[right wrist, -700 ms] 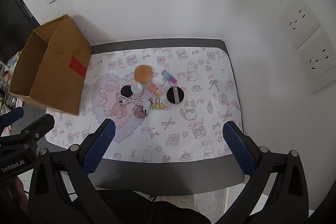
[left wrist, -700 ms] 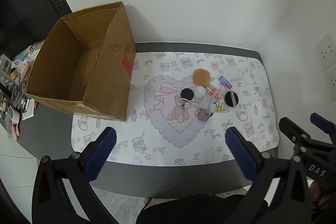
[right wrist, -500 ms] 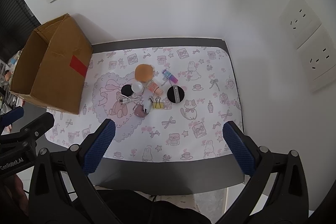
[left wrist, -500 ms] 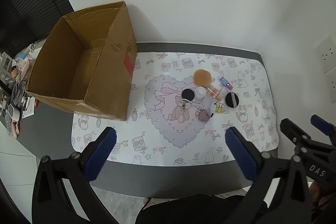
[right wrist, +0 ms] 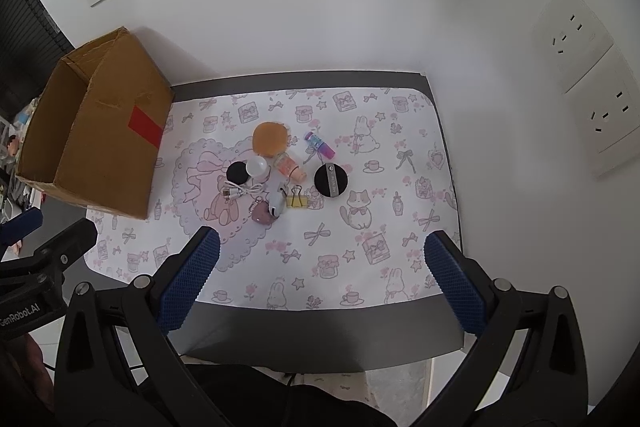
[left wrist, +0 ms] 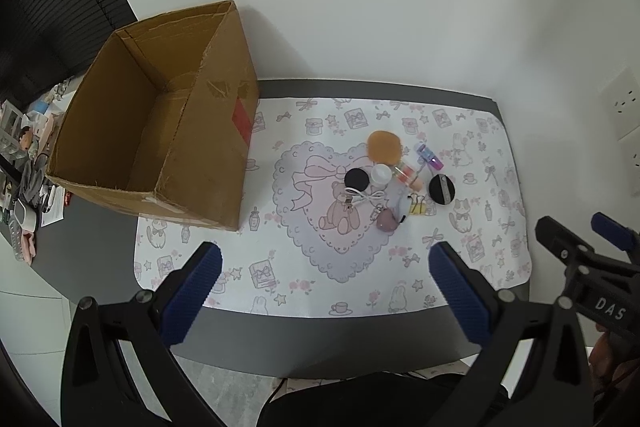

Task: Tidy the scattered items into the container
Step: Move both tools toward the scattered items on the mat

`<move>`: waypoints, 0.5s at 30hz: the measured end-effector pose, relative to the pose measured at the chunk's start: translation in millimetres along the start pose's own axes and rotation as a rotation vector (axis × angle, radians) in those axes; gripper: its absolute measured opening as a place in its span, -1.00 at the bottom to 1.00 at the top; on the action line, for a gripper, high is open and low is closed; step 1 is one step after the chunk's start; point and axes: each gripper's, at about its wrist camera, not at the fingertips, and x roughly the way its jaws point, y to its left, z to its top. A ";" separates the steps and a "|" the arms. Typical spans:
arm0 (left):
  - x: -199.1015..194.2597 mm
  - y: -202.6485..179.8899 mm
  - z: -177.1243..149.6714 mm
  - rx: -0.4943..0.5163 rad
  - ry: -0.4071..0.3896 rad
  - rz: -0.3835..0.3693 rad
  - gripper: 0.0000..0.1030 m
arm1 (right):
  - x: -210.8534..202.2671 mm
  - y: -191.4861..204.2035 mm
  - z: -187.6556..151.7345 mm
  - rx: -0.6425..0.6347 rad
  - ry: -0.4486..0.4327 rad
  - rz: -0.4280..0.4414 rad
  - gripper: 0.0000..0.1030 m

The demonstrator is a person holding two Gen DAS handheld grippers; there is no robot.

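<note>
Overhead, both grippers tilt steeply down above the mat [right wrist: 400,187], jaws spread wide and empty. From the left gripper [left wrist: 324,267], the scattered items [left wrist: 388,183] sit at one o'clock; the cardboard box [left wrist: 168,131] stands at ten o'clock. The right gripper [right wrist: 320,255] hovers alongside.

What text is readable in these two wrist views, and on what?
"DAS": on the right gripper body, seen in the left wrist view.
"GenRobot.AI": on the left gripper body, seen in the right wrist view.
Black round compact: its grey strip carries lettering, too small to read.
</note>
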 end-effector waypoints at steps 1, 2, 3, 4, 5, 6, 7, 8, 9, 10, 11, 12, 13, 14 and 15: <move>1.7 -0.7 1.7 0.004 0.000 0.004 1.00 | 1.6 -1.3 0.8 0.002 0.003 0.006 1.00; 3.5 -2.1 2.6 0.009 0.000 0.006 1.00 | 3.5 -2.0 1.9 0.003 0.006 0.008 1.00; 5.4 -2.8 3.5 0.012 0.002 0.004 1.00 | 4.5 -2.1 2.0 0.000 0.005 0.008 1.00; 7.7 -3.2 4.7 0.014 0.003 0.004 1.00 | 5.2 -2.2 1.8 -0.003 0.003 0.007 1.00; 9.6 -4.1 6.3 0.014 0.004 0.004 1.00 | 6.5 -2.7 3.0 -0.006 0.002 0.006 1.00; 11.4 -4.8 7.5 0.016 0.005 0.001 1.00 | 8.0 -3.6 4.6 -0.008 0.002 0.006 1.00; 13.0 -5.1 8.1 0.019 0.006 -0.002 1.00 | 9.8 -4.6 6.5 -0.008 0.002 0.005 1.00; 14.8 -5.7 8.9 0.021 0.007 -0.003 1.00 | 11.7 -5.0 8.5 -0.007 0.003 0.003 1.00; 17.1 -6.5 9.9 0.025 0.009 -0.004 1.00 | 13.9 -5.8 10.4 -0.007 0.004 0.003 1.00; 19.3 -7.2 11.0 0.028 0.011 -0.004 1.00 | 16.0 -6.7 12.2 -0.008 0.007 0.004 1.00; 21.3 -7.7 11.7 0.031 0.011 -0.005 1.00 | 18.1 -7.3 14.2 -0.011 0.008 0.006 1.00; 23.5 -8.9 12.9 0.034 0.011 -0.004 1.00 | 20.1 -8.0 16.3 -0.014 0.009 0.008 1.00; 26.1 -9.9 14.5 0.036 0.013 -0.004 1.00 | 21.6 -8.9 18.1 -0.017 0.009 0.008 1.00; 29.4 -10.6 16.0 0.037 0.017 -0.007 1.00 | 23.2 -9.8 19.4 -0.019 0.007 0.008 1.00; 32.8 -11.4 17.6 0.037 0.021 -0.009 1.00 | 25.4 -9.8 20.7 -0.019 0.006 0.009 1.00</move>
